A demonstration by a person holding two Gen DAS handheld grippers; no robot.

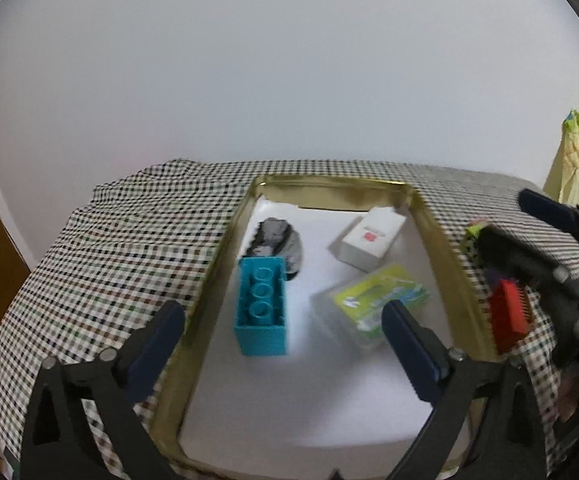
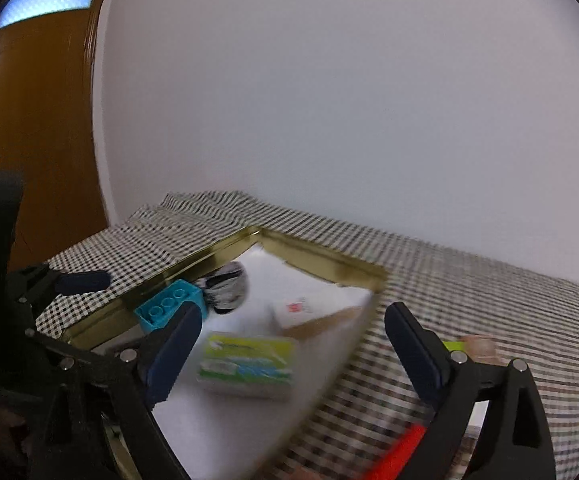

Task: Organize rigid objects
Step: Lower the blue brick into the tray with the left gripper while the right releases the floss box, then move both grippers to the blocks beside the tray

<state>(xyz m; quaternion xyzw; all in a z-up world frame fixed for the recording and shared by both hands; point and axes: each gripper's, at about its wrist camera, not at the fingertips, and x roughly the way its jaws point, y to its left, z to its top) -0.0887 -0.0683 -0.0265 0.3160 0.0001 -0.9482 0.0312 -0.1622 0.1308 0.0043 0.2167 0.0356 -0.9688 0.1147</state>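
Right, my left gripper (image 1: 281,328) has its jaws spread wide with nothing pinched; the teal brick (image 1: 263,308) stands free between them at lower centre of the left wrist view, inside the gold tray (image 1: 217,276). My right gripper (image 2: 293,344) is open too and holds nothing; its jaws frame the green packet (image 2: 247,362) at lower centre of its view. Further up the left view lie a grey-and-black lump (image 1: 279,240) just behind the brick and a white box (image 1: 371,238) toward the upper right of the tray floor. Outside the tray, on the checked cloth (image 1: 121,248), a red piece (image 1: 509,316) sits at the right edge, just past the rim and close under the right gripper. So most items look stowed, with the red piece and whatever lies near it, which I cannot make out, probably still to go in. My worry is blur: both views smear, so I may misjudge the rim and clip it or nudge the brick over. The two grippers are also close, and reaching for the red piece could knock them together.
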